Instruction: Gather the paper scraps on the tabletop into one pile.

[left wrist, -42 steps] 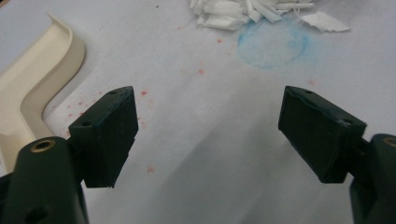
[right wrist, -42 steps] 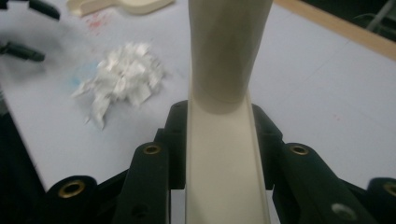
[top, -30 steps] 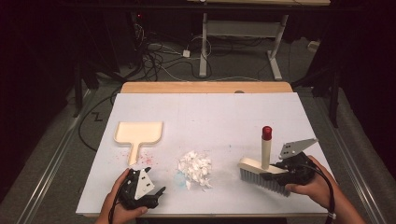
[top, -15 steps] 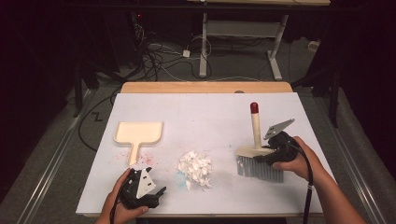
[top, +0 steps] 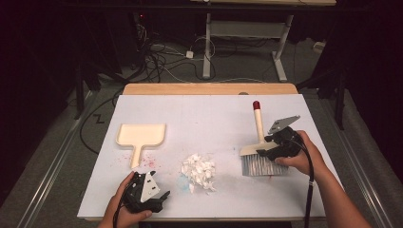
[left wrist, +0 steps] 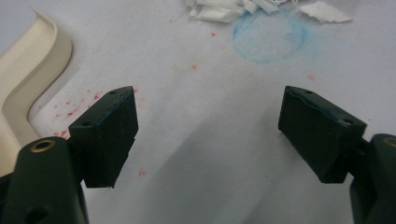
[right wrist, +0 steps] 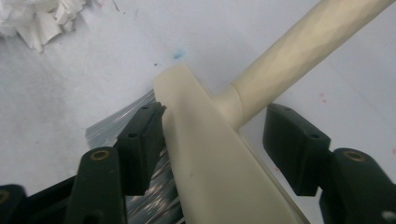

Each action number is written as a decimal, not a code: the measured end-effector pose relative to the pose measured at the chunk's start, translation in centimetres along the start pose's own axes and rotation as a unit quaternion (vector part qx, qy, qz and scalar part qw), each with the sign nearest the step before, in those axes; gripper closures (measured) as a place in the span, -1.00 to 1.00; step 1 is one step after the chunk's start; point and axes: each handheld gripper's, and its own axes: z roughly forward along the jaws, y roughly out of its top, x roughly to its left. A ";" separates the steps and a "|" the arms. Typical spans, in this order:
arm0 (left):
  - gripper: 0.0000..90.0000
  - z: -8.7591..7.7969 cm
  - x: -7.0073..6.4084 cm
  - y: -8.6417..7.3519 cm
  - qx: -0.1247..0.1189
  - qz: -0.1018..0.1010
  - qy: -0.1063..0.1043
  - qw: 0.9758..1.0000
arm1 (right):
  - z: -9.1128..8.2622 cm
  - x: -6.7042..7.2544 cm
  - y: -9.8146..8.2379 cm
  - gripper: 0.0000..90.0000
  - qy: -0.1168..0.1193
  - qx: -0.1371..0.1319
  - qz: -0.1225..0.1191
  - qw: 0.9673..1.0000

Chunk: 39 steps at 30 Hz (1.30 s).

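Note:
A cream hand brush (top: 259,142) with grey bristles and a red-tipped handle rests on the white table at the right, its handle pointing away from me. My right gripper (top: 266,149) straddles the brush head (right wrist: 205,154). Its jaws have just been opening, and the right pad stands clear of the head, so the grip is loose. A pile of torn white paper (top: 198,171) lies mid-table. A cream dustpan (top: 141,135) lies at the left. My left gripper (top: 151,180) sits near the front edge, open and empty (left wrist: 208,126).
The white sheet (top: 214,114) covers the table, with red specks by the dustpan handle (left wrist: 28,79) and a blue smear (left wrist: 271,37) beside the paper (left wrist: 224,9). Dark floor, cables and a desk frame (top: 247,33) lie beyond the far edge.
My right gripper carried the brush left and away, closer to the paper, and its jaws spread apart around the brush head. The left gripper stayed put.

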 end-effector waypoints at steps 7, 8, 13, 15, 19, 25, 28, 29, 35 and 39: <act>-0.58 -0.4 0.2 -0.2 -0.009 -0.006 0.006 1.000 | -1.1 0.7 -0.2 0.00 -0.093 -0.044 -0.014 0.995; -0.58 -0.5 0.2 -0.2 -0.008 -0.004 0.006 1.000 | -1.2 0.9 -0.3 0.00 -0.105 -0.052 -0.012 0.993; -0.58 -0.8 0.1 -0.1 -0.016 -0.001 0.009 1.000 | -1.8 1.5 -1.2 -0.05 -0.153 -0.102 -0.002 0.983; -0.58 -0.8 0.1 -0.1 -0.017 -0.002 0.010 1.000 | -2.1 1.8 -1.5 -0.10 -0.155 -0.119 0.000 0.981; -0.58 -0.8 0.2 -0.2 -0.016 -0.003 0.009 1.000 | -2.3 2.2 -1.5 -0.21 -0.174 -0.152 0.009 0.973; -0.58 -0.9 0.2 -0.2 -0.017 -0.005 0.010 1.000 | -2.6 2.8 -1.6 -0.40 -0.198 -0.213 0.046 0.956; -0.58 -0.9 0.2 -0.2 -0.017 -0.005 0.010 1.000 | -2.9 3.2 -1.9 -0.45 -0.207 -0.219 0.051 0.952; -0.58 -0.9 0.2 -0.3 -0.017 -0.005 0.010 1.000 | -3.1 3.3 -2.0 -0.46 -0.205 -0.221 0.052 0.952; -0.58 -0.9 0.2 -0.3 -0.017 -0.006 0.009 1.000 | -4.3 4.3 -3.3 -0.46 -0.215 -0.243 0.064 0.944; -0.58 -0.9 0.2 -0.3 -0.017 -0.006 0.010 1.000 | -4.6 5.0 -4.2 -0.50 -0.216 -0.235 0.053 0.946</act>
